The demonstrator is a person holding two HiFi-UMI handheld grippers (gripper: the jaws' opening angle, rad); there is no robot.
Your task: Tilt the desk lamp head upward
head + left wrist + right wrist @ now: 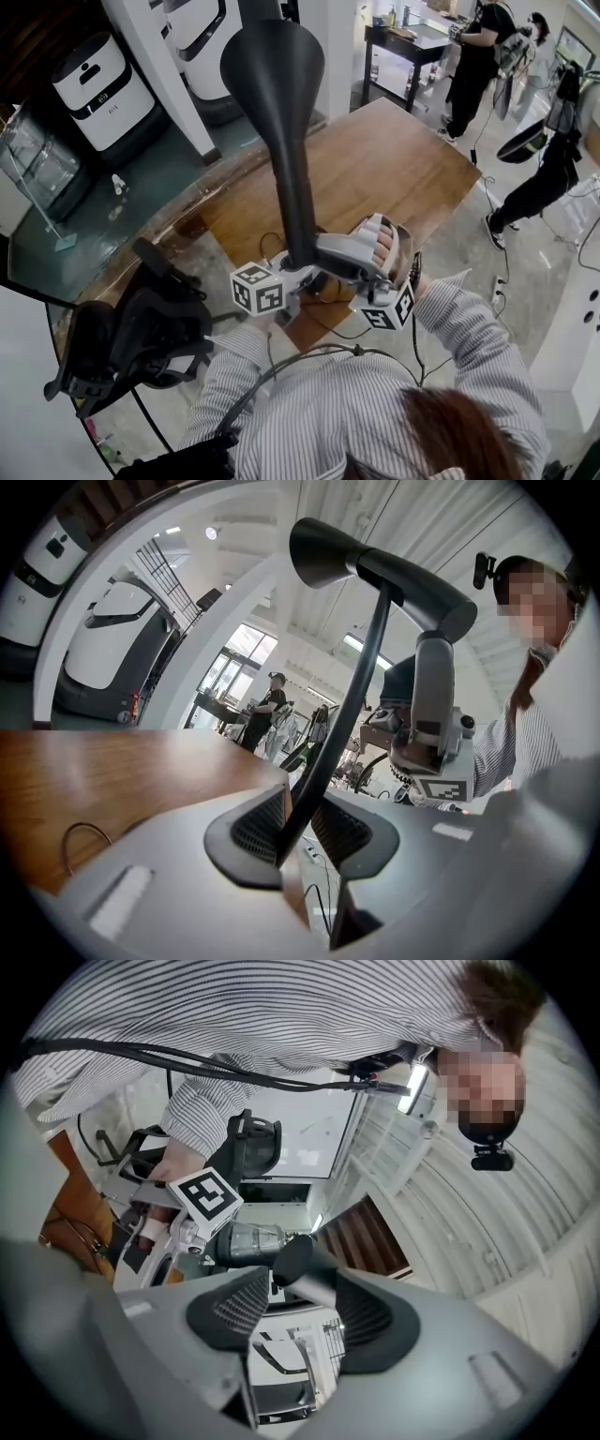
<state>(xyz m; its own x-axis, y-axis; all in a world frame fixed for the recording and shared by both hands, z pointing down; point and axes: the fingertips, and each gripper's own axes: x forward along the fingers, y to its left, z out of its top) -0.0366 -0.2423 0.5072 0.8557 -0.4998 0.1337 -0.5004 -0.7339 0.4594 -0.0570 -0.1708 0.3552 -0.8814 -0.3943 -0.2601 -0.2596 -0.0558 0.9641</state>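
Observation:
A black desk lamp stands on the wooden table (403,169). Its horn-shaped head (272,66) reaches up toward the head camera, wide end uppermost. My right gripper (319,251) is shut on the narrow rear end of the head; in the right gripper view that black cylinder (305,1267) sits between the pads of the right gripper (300,1297). My left gripper (298,274) is lower, beside the right one. In the left gripper view the lamp's thin arm (352,696) runs up from between the pads of the left gripper (295,822), which close on it, to the head (328,550).
A black office chair (141,328) stands at the table's left. A thin cable (80,841) loops on the wood. White machines (98,89) stand at the back left. People (478,56) stand by a dark table (408,42) at the back right.

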